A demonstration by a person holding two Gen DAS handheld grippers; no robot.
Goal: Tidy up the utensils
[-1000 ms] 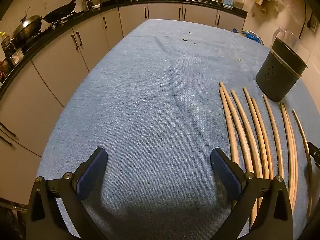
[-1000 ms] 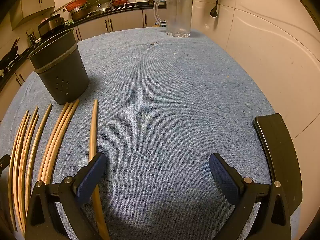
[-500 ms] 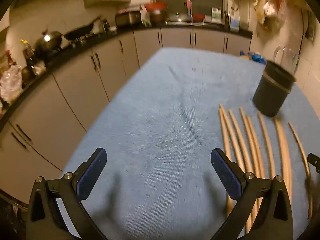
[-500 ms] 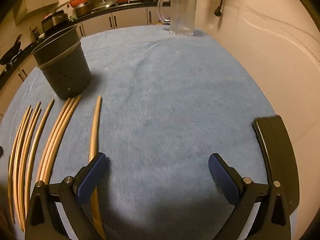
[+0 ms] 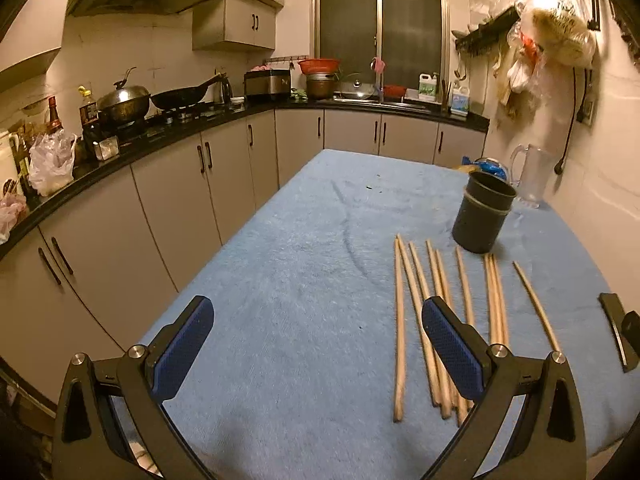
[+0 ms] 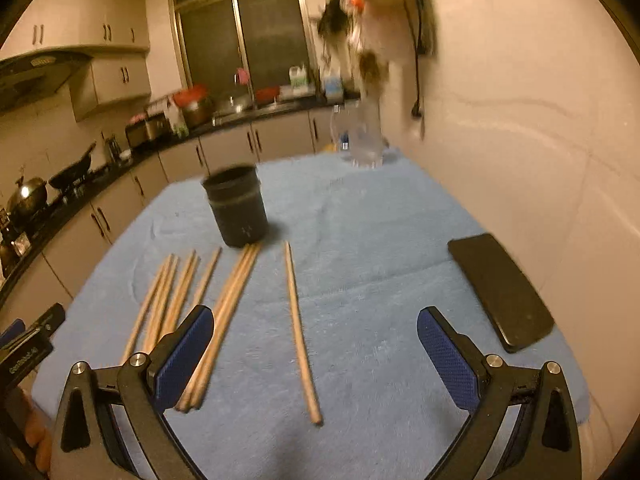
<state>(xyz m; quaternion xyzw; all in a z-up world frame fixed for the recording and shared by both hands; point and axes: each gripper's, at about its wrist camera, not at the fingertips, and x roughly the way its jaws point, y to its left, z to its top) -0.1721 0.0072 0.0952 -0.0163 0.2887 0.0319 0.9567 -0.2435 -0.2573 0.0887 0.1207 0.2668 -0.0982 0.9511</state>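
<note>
Several wooden chopsticks [image 5: 440, 304] lie side by side on the blue cloth, tips toward a dark round utensil holder [image 5: 482, 216]. The same chopsticks [image 6: 236, 292] and holder [image 6: 236, 210] show in the right wrist view, with one chopstick [image 6: 298, 328] lying apart to the right. My left gripper [image 5: 316, 344] hovers open above the cloth, its right finger over the chopsticks' near ends. My right gripper [image 6: 316, 344] is open too, raised above the single chopstick. Neither holds anything.
A black phone [image 6: 500, 288] lies near the wall on the right. A clear plastic jug [image 5: 530, 176] stands behind the holder. The blue-covered table [image 5: 300, 260] drops off on the left toward grey cabinets [image 5: 180, 184]. Bags hang on the right wall.
Both grippers have risen and tilted up, so the kitchen walls and window now show. The chopsticks and holder have not moved. Both grippers stay open.
</note>
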